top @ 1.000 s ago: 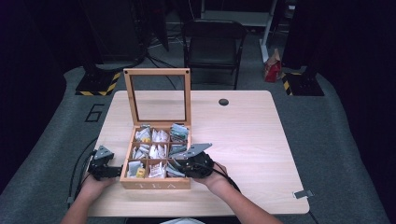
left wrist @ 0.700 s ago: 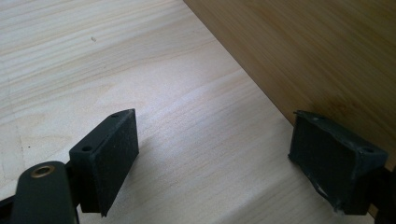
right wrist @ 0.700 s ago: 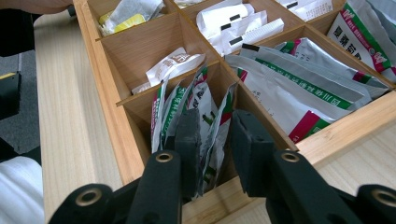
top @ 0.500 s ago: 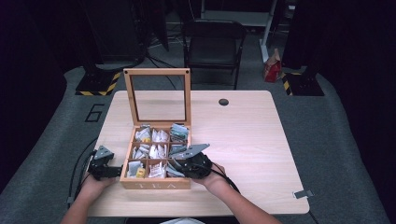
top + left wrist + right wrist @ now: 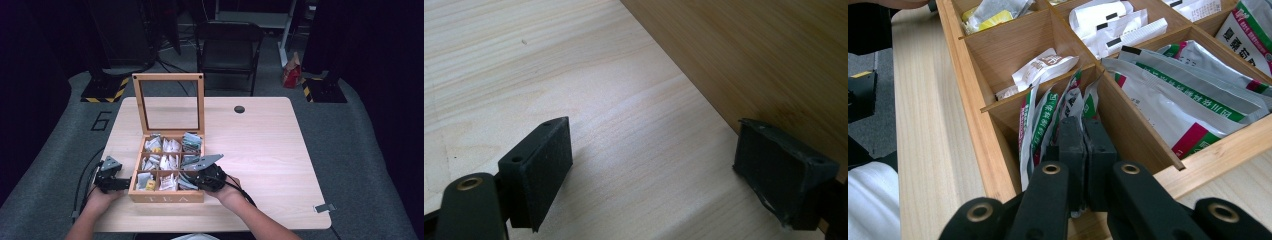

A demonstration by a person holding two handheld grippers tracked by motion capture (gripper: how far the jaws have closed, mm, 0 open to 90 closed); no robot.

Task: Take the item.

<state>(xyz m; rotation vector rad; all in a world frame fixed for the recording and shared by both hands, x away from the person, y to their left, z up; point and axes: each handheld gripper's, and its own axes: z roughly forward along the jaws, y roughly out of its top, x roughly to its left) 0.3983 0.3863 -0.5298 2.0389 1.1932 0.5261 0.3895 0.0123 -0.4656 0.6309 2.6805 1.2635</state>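
Here, green-striped tea sachets [image 5: 1048,117] standing in the front right compartment of the wooden tea box [image 5: 167,196] near the table's [image 5: 270,150] front edge. Right gripper [image 5: 1083,137] dipped among them, jaws just closed together, apparently pinching a sachet. Left gripper [image 5: 664,165] wide open, empty, beside the box's left wall.
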